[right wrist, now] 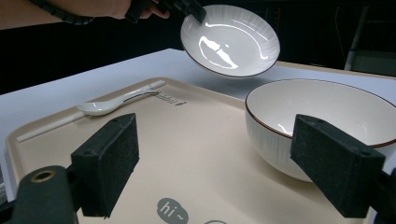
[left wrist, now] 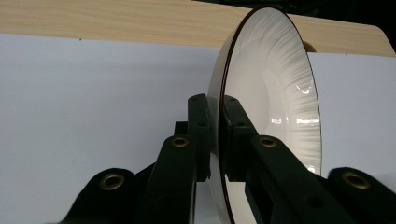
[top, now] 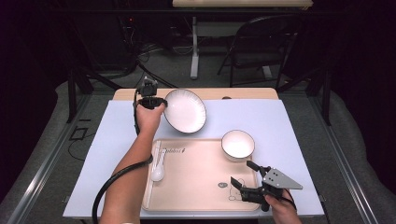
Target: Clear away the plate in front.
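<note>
On tray [top: 196, 179]: one bowl [top: 237, 144], one spoon [top: 158, 171], perhaps one chopstick pair [top: 153, 164].

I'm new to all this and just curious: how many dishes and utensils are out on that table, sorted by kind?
Plates: 1, the white plate, lifted by its rim in the left gripper
Bowls: 1, the white bowl
Spoons: 1, the white spoon
Chopsticks: 1 pair of chopsticks
Trays: 1, the beige tray
Total: 5
</note>
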`<state>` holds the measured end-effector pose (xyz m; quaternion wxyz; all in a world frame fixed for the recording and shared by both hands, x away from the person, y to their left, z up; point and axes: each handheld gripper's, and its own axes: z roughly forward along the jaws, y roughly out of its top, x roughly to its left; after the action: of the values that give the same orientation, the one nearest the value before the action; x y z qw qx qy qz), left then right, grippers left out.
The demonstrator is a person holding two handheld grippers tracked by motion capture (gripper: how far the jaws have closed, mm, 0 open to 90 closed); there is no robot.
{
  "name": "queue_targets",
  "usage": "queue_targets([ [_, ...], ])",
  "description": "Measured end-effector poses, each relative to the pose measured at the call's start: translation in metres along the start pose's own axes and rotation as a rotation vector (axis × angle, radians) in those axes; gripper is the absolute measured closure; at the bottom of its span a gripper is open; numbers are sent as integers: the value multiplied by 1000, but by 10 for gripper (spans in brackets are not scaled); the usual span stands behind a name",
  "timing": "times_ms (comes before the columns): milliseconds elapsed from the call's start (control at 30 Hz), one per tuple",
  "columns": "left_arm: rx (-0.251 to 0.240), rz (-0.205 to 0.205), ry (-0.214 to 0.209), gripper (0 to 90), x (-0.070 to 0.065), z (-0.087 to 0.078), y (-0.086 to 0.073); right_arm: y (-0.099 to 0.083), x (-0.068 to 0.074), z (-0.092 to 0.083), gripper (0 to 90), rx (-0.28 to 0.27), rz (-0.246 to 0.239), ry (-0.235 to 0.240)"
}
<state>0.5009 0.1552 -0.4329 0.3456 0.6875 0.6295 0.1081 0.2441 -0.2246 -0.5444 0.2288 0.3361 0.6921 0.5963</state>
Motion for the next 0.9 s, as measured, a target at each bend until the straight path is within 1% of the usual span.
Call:
queue_targets([
  [67, 0, 0, 0, 841, 0, 0, 0, 0, 0, 1, 147, 1, 4, -3],
  [100, 0, 6, -1, 841, 1, -7, 1, 0, 0, 0, 147, 2, 3, -4],
  [267, -2, 14, -8, 841, 2, -15, 0, 0, 0, 1, 147, 3, 2, -3],
  [367, 2, 26, -10, 840, 1, -19, 1, 0, 0, 1, 147, 2, 3, -3],
  [600, 2, 60, -35, 841, -5, -31, 0, 0, 0, 0, 147, 2, 1, -6],
  [633, 8, 66, -36, 841, -6, -33, 0, 0, 0, 0, 147, 2, 1, -6],
  [700, 5, 70, -37, 840, -7, -34, -1, 0, 0, 0, 147, 3, 1, -6],
  [733, 7, 80, -39, 840, -8, -38, -1, 0, 0, 0, 147, 3, -1, -5],
  [900, 8, 86, -41, 840, -9, -39, -2, 0, 0, 0, 147, 2, -1, -4],
])
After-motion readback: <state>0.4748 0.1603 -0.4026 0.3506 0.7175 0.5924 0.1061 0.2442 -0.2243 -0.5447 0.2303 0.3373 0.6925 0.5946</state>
